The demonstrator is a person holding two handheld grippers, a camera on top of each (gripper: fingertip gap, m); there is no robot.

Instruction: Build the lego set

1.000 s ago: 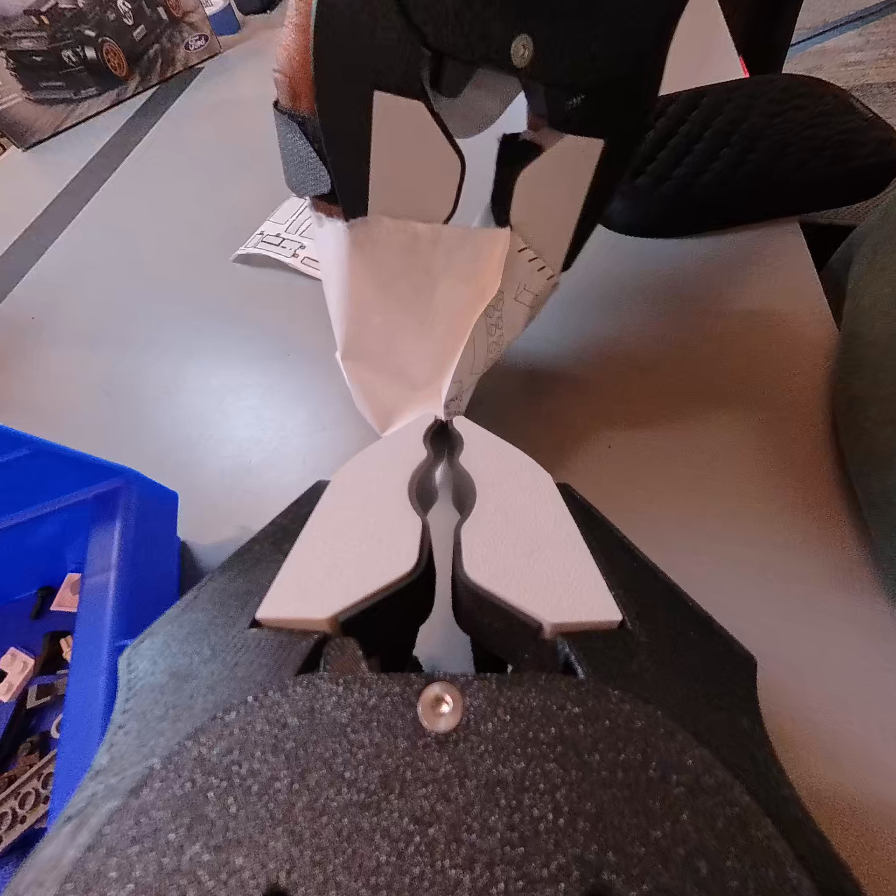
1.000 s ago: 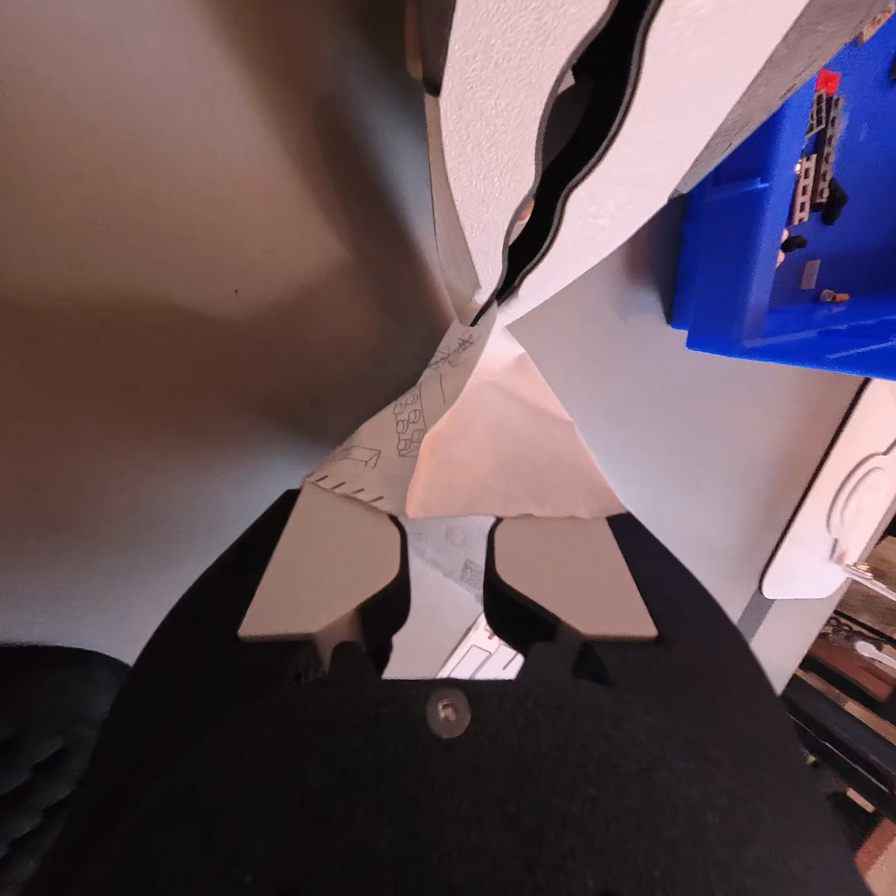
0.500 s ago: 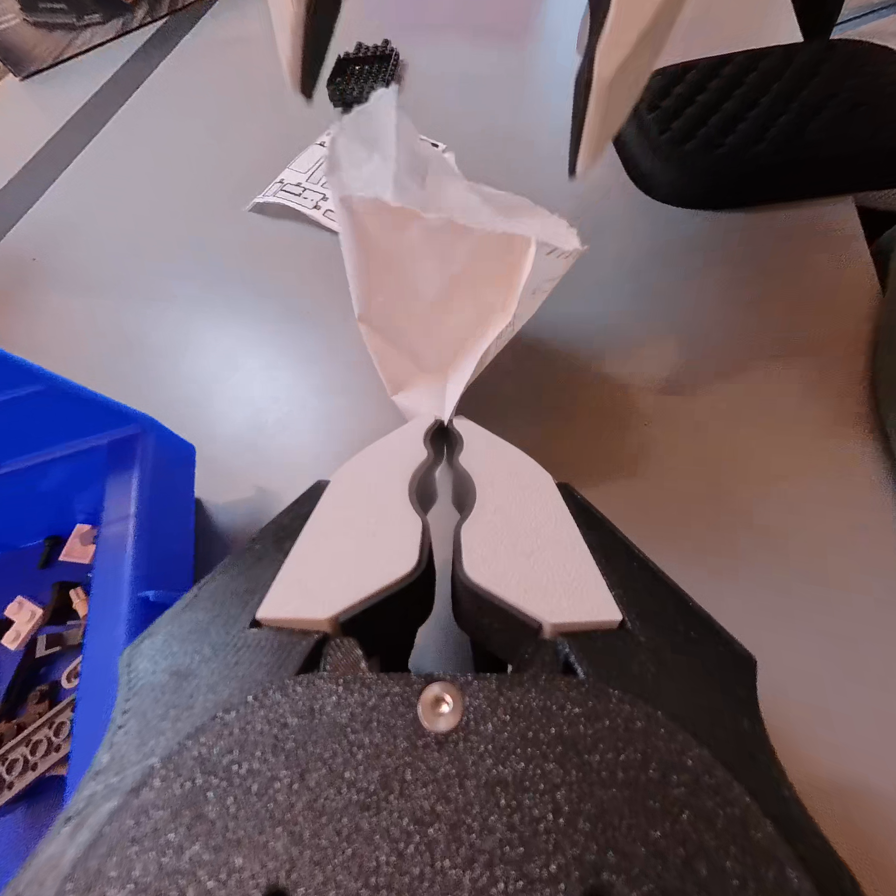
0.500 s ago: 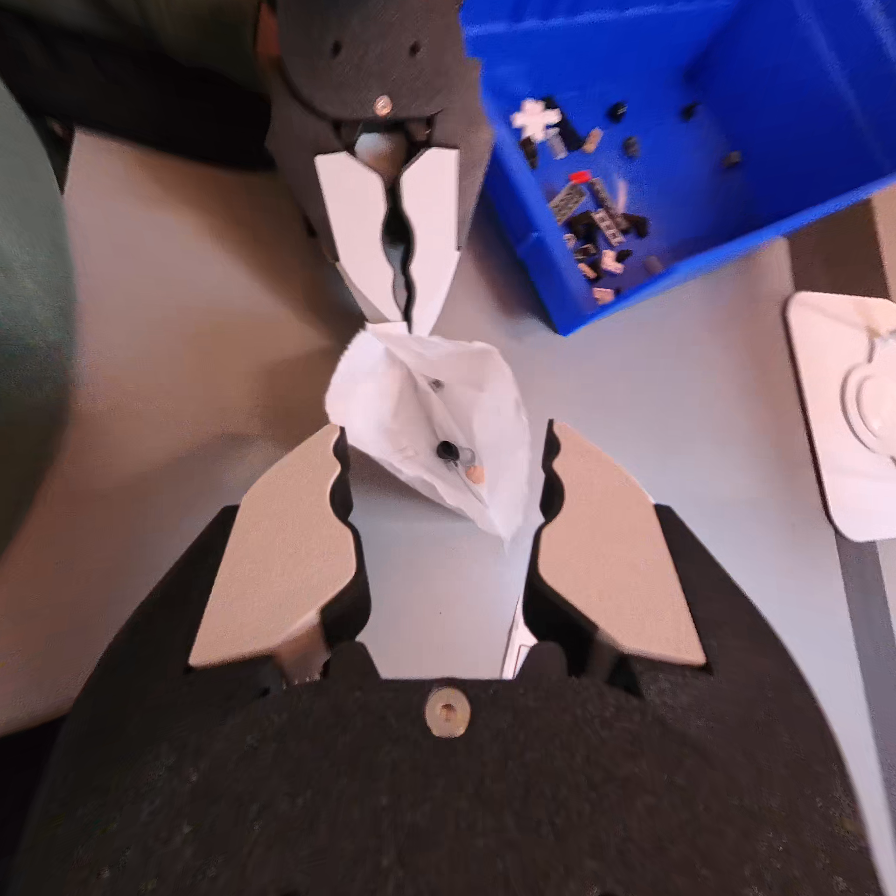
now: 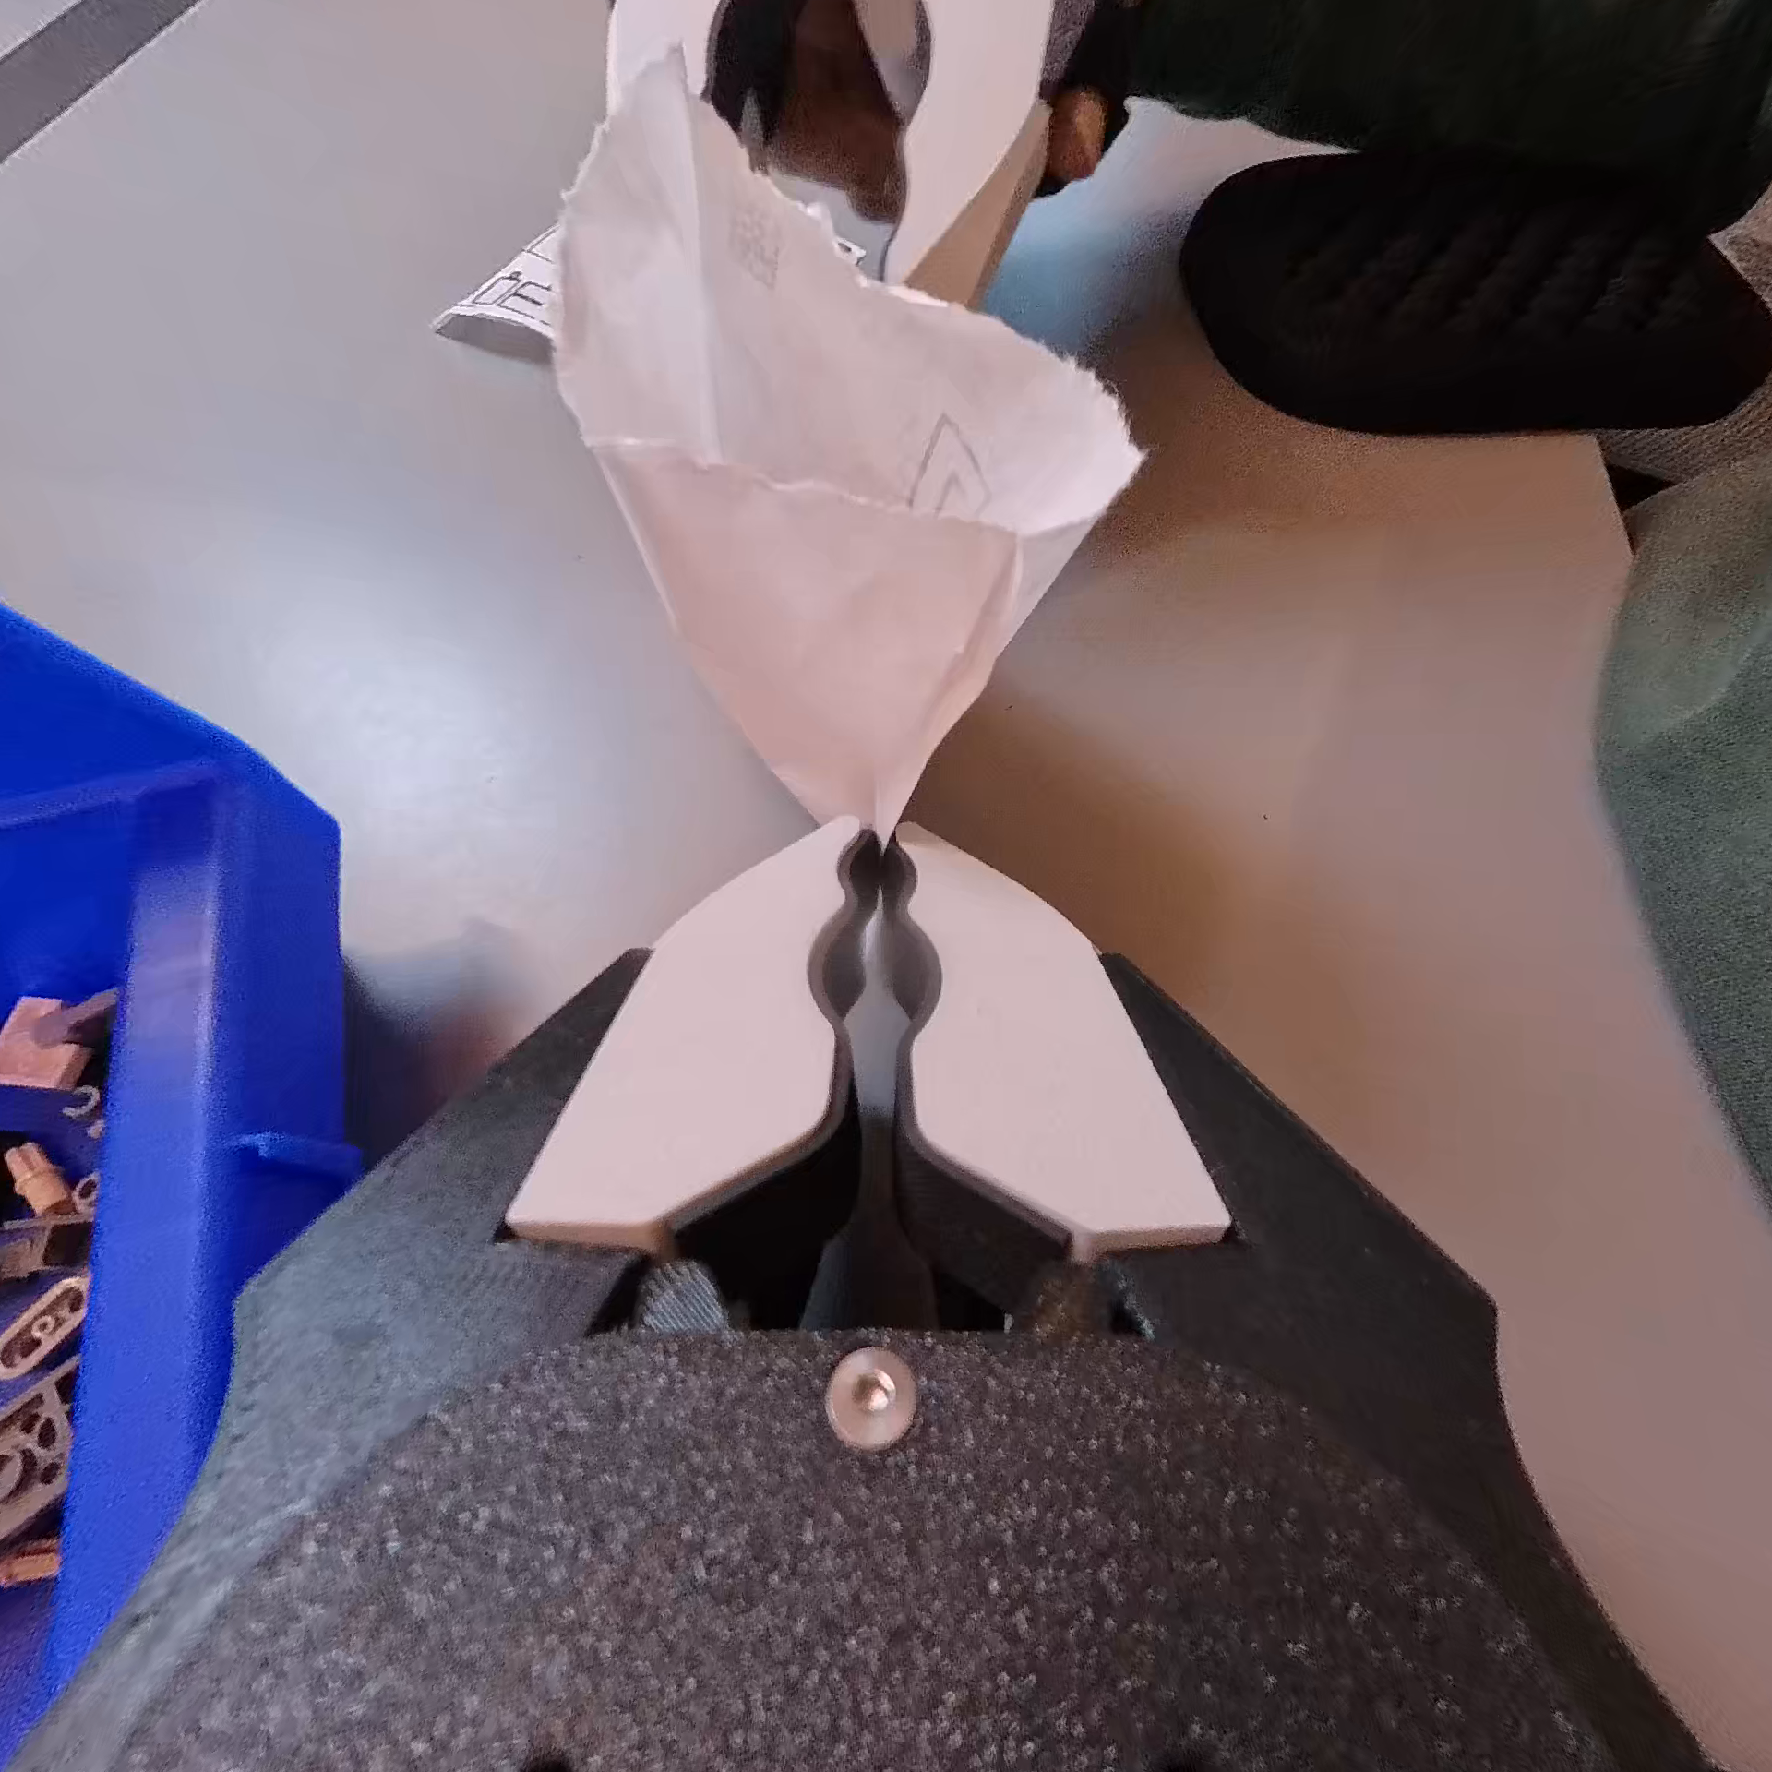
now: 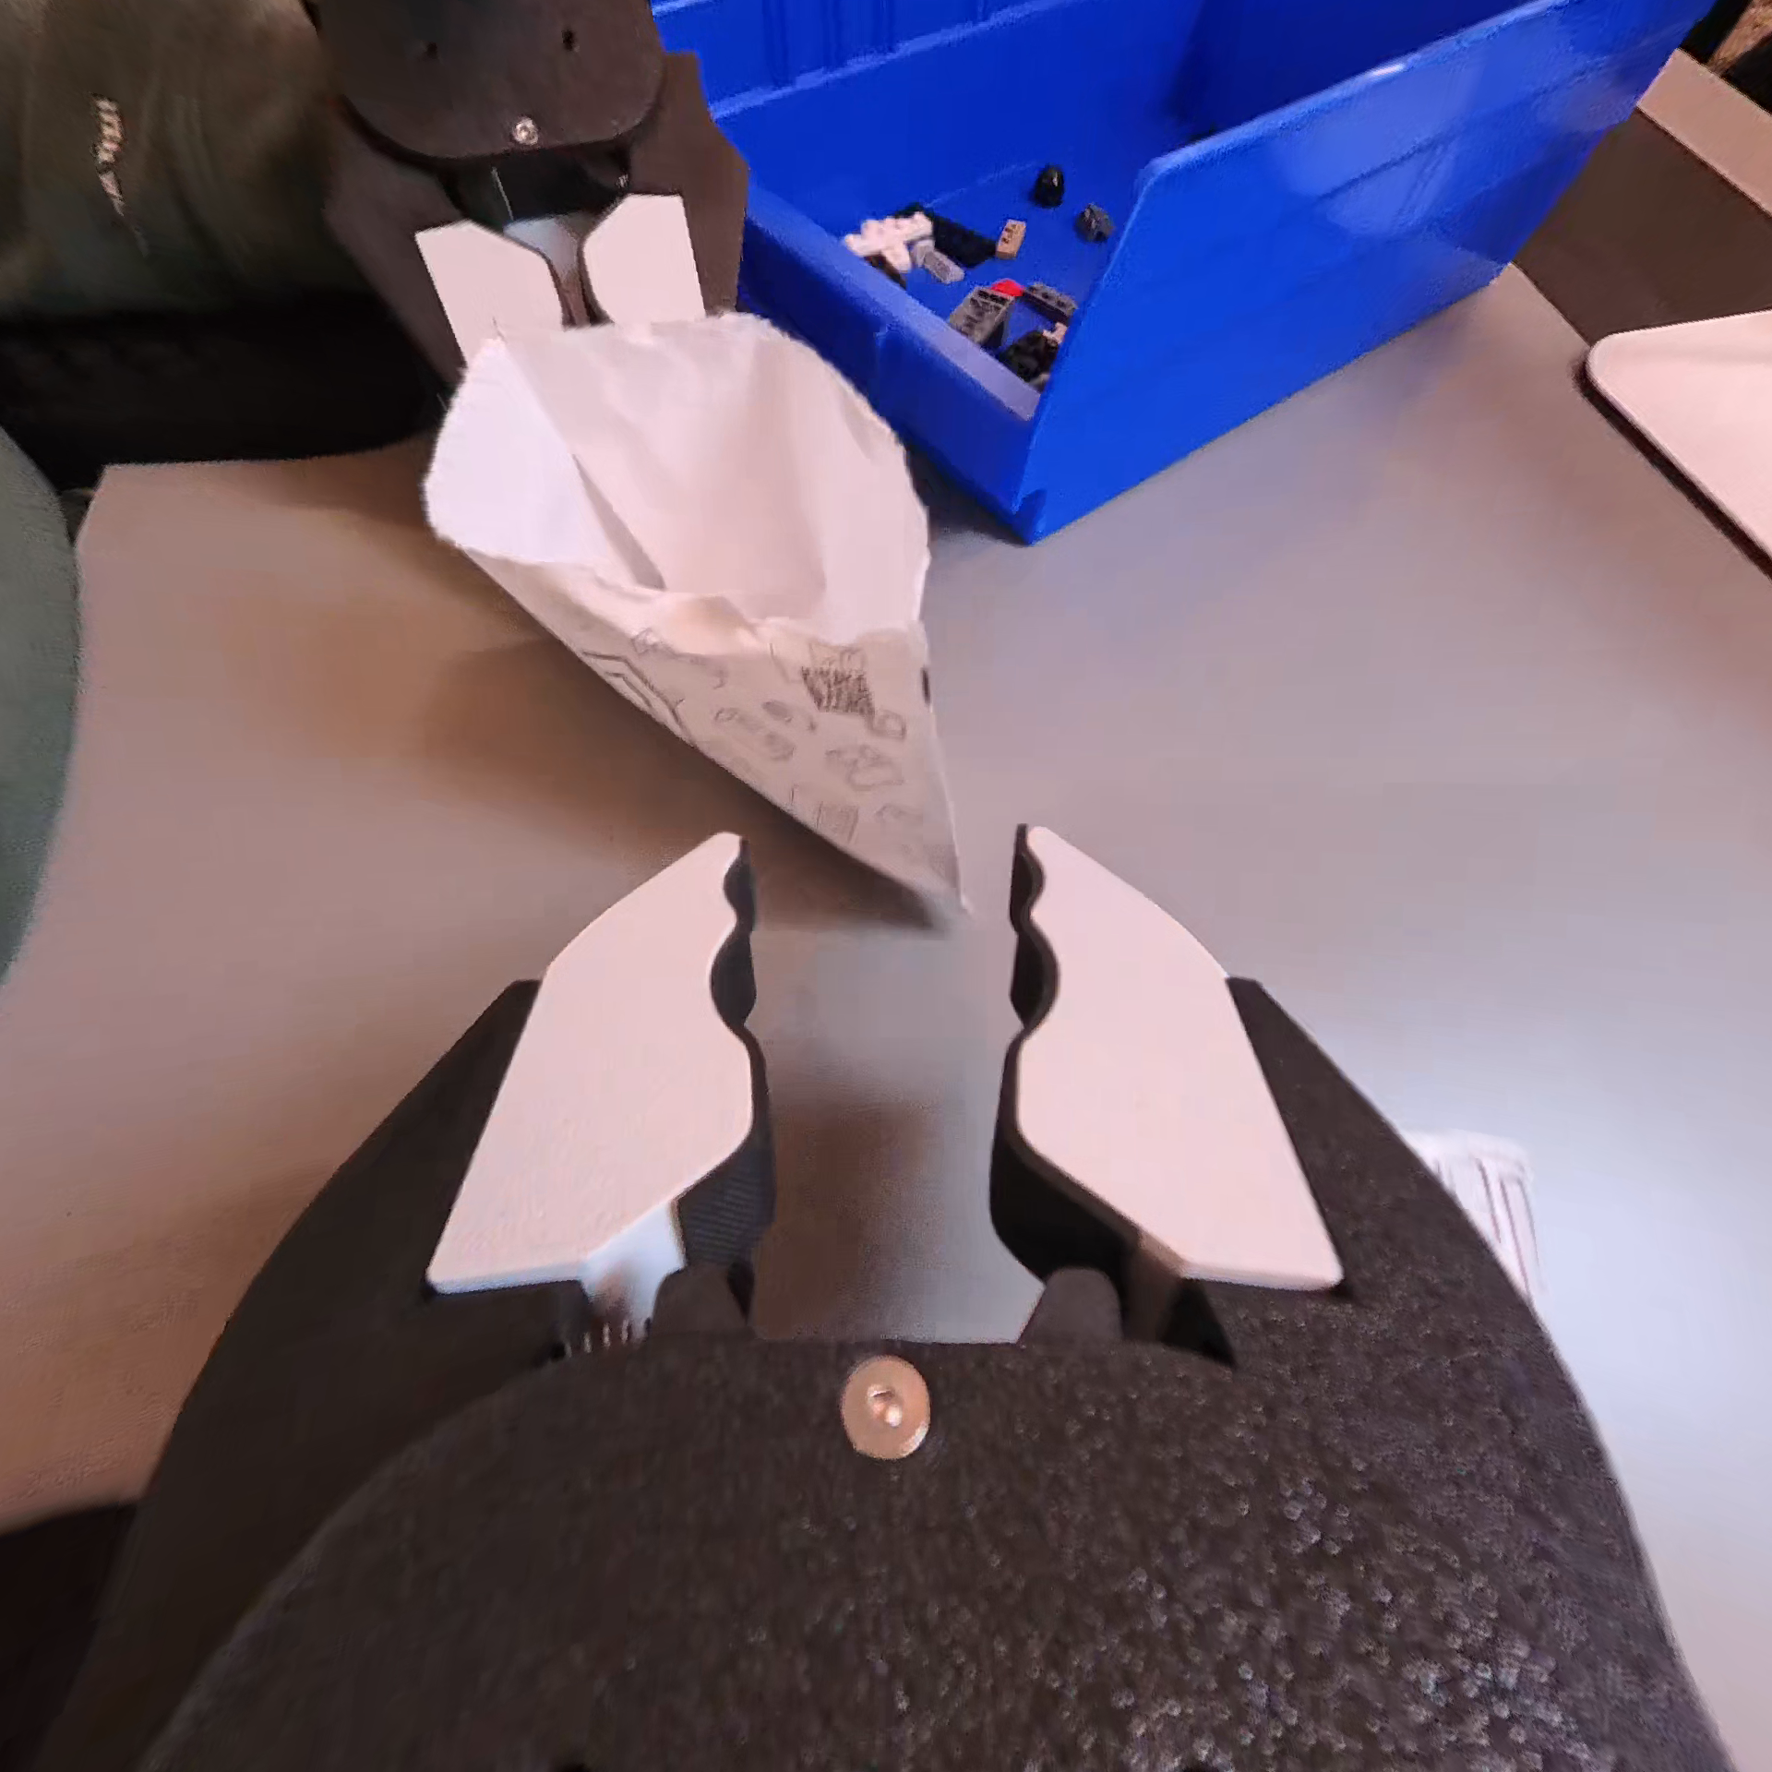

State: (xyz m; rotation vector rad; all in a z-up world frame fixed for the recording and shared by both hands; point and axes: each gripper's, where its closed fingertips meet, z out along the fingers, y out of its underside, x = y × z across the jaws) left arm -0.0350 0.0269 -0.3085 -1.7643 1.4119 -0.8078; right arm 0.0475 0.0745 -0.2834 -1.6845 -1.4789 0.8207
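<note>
Left gripper (image 5: 877, 844): clenched on one corner of a torn white paper bag (image 5: 825, 537), tips pressed together with only the wavy slit between them. Bag fanning out from the tips toward 12 o'clock, mouth open, ragged edge uppermost, faint line drawings on its far wall. Above a grey table (image 5: 288, 479). Printed sheet (image 5: 503, 302) flat on the table beyond the bag, at 11 o'clock. Blue bin (image 5: 221, 959) at 8 o'clock, small bricks (image 5: 38, 1342) inside. Dark padded armrest (image 5: 1438, 288) at 1 o'clock.

Right gripper (image 6: 877, 863): released, fingers (image 6: 614, 1084) spread wide, nothing between them. Bag (image 6: 710, 614) just ahead at 12 o'clock, its lower point hanging near the gap, closer to the right-hand tip; touching or apart, cannot tell through the blur. Printed side of the bag facing this camera, open mouth tilted up. Left gripper (image 6: 575, 307) behind the bag at 11 o'clock, pinching its far edge. Bin (image 6: 1199, 336) at 1 o'clock, bricks (image 6: 988, 278) scattered on its floor. White board (image 6: 1697, 422) at 2 o'clock, at the frame edge.
</note>
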